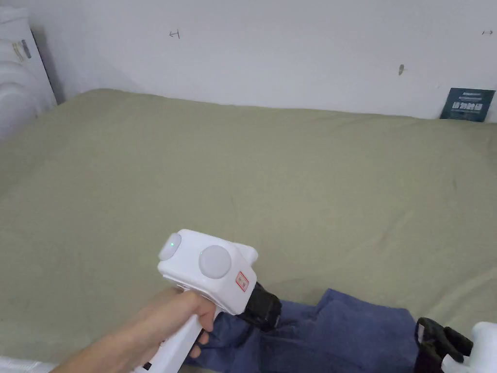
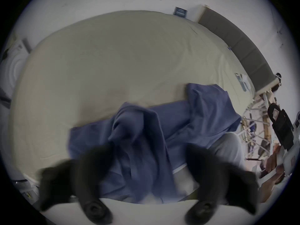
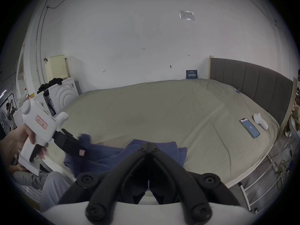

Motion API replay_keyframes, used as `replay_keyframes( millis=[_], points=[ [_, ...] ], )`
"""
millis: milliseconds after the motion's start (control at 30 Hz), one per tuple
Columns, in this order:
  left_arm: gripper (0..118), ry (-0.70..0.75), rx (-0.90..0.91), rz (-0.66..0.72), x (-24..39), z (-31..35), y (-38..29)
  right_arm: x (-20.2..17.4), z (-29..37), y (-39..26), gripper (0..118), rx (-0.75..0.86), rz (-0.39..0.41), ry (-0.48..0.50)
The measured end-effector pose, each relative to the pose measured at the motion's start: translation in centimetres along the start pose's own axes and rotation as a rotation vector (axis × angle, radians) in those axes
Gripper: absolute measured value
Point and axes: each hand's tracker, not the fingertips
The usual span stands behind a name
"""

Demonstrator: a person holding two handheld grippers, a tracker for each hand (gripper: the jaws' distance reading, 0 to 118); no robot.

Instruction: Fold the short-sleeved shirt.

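A blue short-sleeved shirt (image 1: 339, 330) lies crumpled at the near edge of the bed (image 1: 242, 170); in the left gripper view the shirt (image 2: 142, 139) bunches into a raised ridge. A hand holds my left gripper (image 1: 266, 311) just over the shirt's left part. Its jaws stand wide apart in its own view, so the left gripper (image 2: 149, 152) is open, with cloth lying below the gap. My right gripper (image 1: 429, 340) sits at the shirt's right edge. In its own view the right gripper (image 3: 148, 145) is shut, tips together above the shirt (image 3: 162, 150), with no cloth seen between them.
The olive sheet stretches wide and flat beyond the shirt. A phone (image 3: 250, 127) and a small white cloth item (image 3: 260, 121) lie at the bed's far right near the grey headboard (image 3: 251, 85). White machines (image 3: 63, 95) stand left of the bed, a metal rack (image 3: 267, 171) to its right.
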Motion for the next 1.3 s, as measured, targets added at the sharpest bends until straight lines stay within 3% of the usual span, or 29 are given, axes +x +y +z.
replay_keyframes(
  millis=[133,267,300,333,367,400,533,700,733,867,1000,1100,1267,1300],
  points=[
    [118,-0.033,0.056,0.069,-0.1,0.6,0.0,0.3,0.0,-0.3,2,-0.017,-0.006,-0.004],
    [106,-0.061,0.146,0.152,-3.5,4.2,-1.8,0.2,-0.6,-0.5,2,-0.035,-0.01,0.004],
    [85,-0.075,0.177,0.186,-4.5,4.8,-2.5,0.2,-0.8,-0.5,2,-0.039,-0.013,0.009],
    [40,-0.09,0.18,0.224,-5.7,5.0,-3.2,0.1,-1.0,-0.6,2,-0.043,-0.017,0.017],
    [5,-0.088,0.18,0.258,-6.7,5.0,-3.9,0.0,-1.2,-0.7,2,-0.048,-0.021,0.025],
    [0,-0.083,0.189,0.266,-7.4,4.5,-4.2,-0.2,-1.3,-0.8,2,-0.052,-0.022,0.03],
    [0,-0.211,0.136,0.32,-7.7,0.5,-4.0,-0.7,-1.9,-1.2,2,-0.076,-0.016,0.041],
    [0,-0.415,0.053,0.353,-3.1,-7.0,-2.3,-0.7,-1.7,-1.3,2,-0.096,-0.018,0.029],
    [0,-0.323,0.029,0.321,-2.1,-7.9,-2.1,-0.6,-1.7,-1.3,2,-0.099,-0.02,0.023],
    [0,-0.33,0.07,0.276,-2.0,-5.5,-2.2,-0.6,-1.9,-0.9,2,-0.097,-0.008,0.011],
    [0,-0.267,0.18,0.211,-5.1,1.1,-4.2,-0.9,-2.2,-0.5,2,-0.093,0.006,0.014],
    [0,-0.218,0.228,0.263,-9.1,5.5,-6.5,-1.4,-2.5,-0.5,2,-0.094,0.012,0.025],
    [0,-0.121,0.234,0.328,-15.5,6.3,-9.4,-2.4,-3.0,-0.6,2,-0.104,0.014,0.042],
    [10,-0.15,0.227,0.336,-16.3,6.1,-9.7,-2.6,-3.0,-0.6,2,-0.106,0.012,0.045]
  ],
)
